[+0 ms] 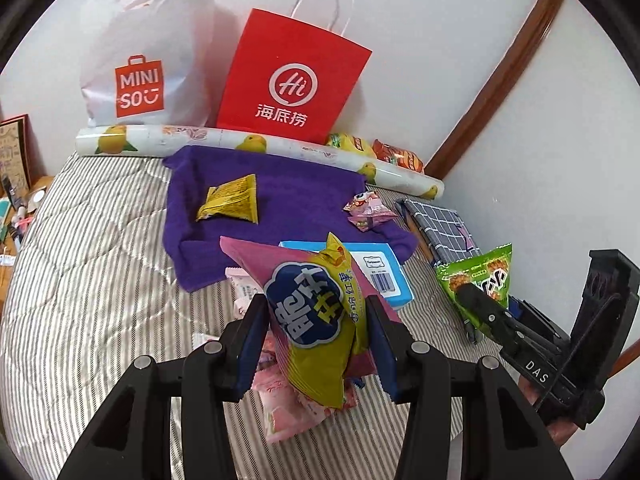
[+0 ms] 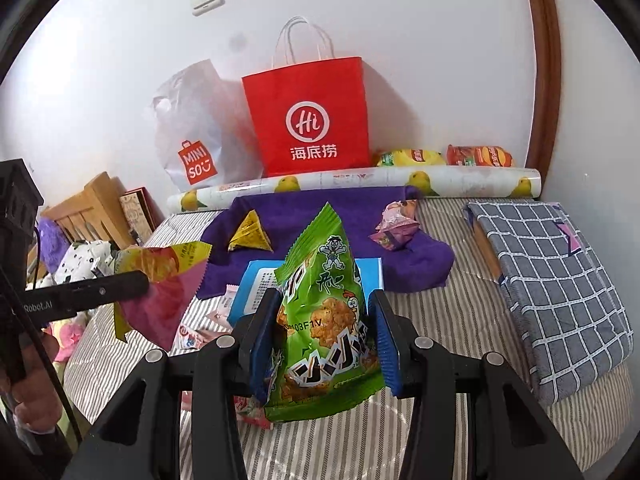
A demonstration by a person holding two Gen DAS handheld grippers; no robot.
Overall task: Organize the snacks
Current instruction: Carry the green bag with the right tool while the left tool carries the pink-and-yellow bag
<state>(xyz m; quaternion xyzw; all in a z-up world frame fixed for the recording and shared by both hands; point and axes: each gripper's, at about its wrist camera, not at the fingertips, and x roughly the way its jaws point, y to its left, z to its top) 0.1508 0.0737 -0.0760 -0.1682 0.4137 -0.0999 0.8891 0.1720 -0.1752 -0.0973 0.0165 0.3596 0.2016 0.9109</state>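
Snacks are already in both grippers: the left gripper (image 1: pixel 316 344) pinches a pink and yellow chip packet (image 1: pixel 316 316) between its blue pads, and the right gripper (image 2: pixel 326 344) pinches a green snack packet (image 2: pixel 324 316) in the same way. Each packet stands with its long axis nearly upright, the bottom part between the pads and the top corner pointing away from the camera, toward the purple towel (image 1: pixel 288 196). Both packets are in the air above the striped bed cover (image 1: pixel 100 280), on the near side of the towel. On the towel lie a small yellow packet (image 1: pixel 230 200), at its left part, and a pink candy packet (image 1: pixel 368 210), at its right edge. A blue and white box (image 1: pixel 384 272) lies at the near edge of the towel, just behind the chip packet, and some pink sachets (image 1: pixel 280 408) lie on the bed cover under the left gripper. Behind the towel there is a roll with lemon print (image 1: pixel 256 144), and behind the roll stand a red paper bag (image 1: pixel 292 76) and a white plastic bag (image 1: pixel 144 52) against the wall. Two more chip packets (image 2: pixel 444 157) lie to the right of the red bag. I judge that the coming move is a carry forward over the towel; the red bag is almost straight ahead of the right gripper, so that hand seems a little nearer to it.
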